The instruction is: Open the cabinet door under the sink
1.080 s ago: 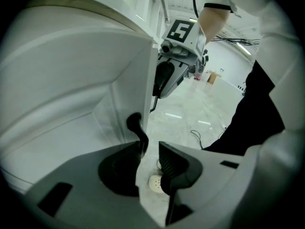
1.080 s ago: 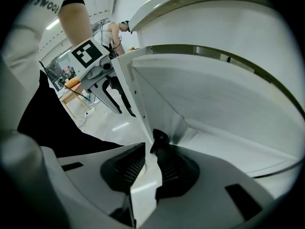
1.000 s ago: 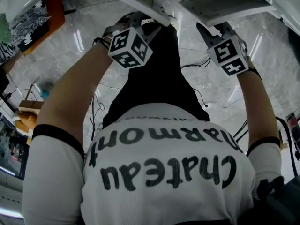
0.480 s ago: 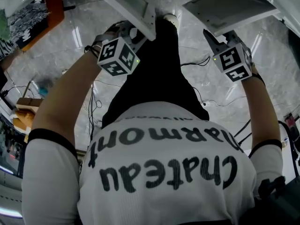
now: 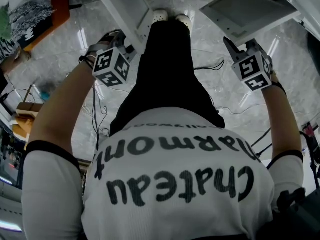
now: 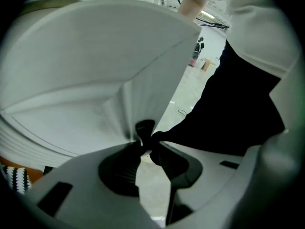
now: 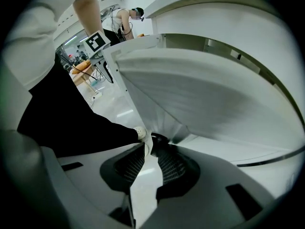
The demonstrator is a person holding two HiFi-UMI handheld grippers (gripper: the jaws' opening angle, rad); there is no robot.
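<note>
Cabinet doors stand swung open: left door (image 5: 122, 6) at eleven o'clock, pinched at its dark knob (image 6: 144, 128) by left gripper (image 6: 145, 144); right door (image 5: 247, 9) at one o'clock, its edge clenched by right gripper (image 7: 150, 149). What the cabinet (image 7: 214, 20) holds is hidden.

floor (image 5: 57, 71): glossy grey marble | light: white streak reflections | cables (image 5: 216, 64): black, loose

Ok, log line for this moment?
left gripper: shut on left door edge | right gripper: shut on right door edge | doors: both swung out | task: under way
</note>
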